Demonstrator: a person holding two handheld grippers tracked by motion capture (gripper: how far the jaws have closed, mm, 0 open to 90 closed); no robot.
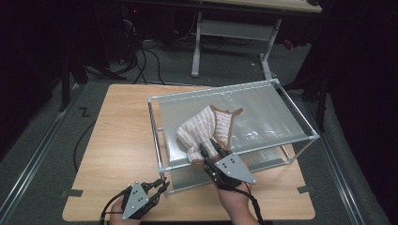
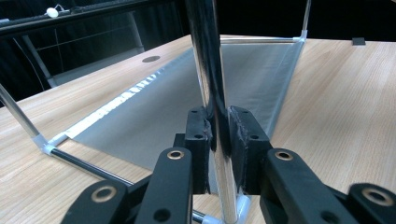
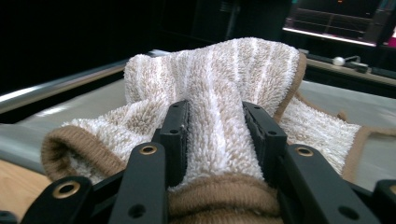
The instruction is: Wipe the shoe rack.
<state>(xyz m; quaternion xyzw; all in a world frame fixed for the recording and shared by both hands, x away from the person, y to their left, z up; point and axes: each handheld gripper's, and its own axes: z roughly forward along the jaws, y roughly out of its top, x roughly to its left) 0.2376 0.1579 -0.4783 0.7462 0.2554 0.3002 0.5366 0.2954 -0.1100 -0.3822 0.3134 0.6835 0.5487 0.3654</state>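
The striped towel (image 1: 206, 129) is lying bunched on the grey sheet (image 1: 263, 112) atop the metal frame (image 1: 157, 136). Your right gripper (image 1: 211, 146) is squeezing a fold of it. Your left gripper (image 1: 162, 184) is pinching the frame's corner post (image 2: 210, 93).

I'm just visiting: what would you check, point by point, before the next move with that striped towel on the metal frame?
1. Right tongs clamped on the striped towel: ok, a thick fold sits pressed between both jaws.
2. Left tongs steadying the frame: ok, shut on the corner post.
3. Towel lying on the grey sheet stretched over the frame: ok, though its near end bunches at the front rail.
4. Towel spread flat: not ok, it is crumpled and folded over itself.
5. Brown edging free of the rail: cannot tell, the tongs hide that spot.
6. Frame standing fully on the wooden table: ok.
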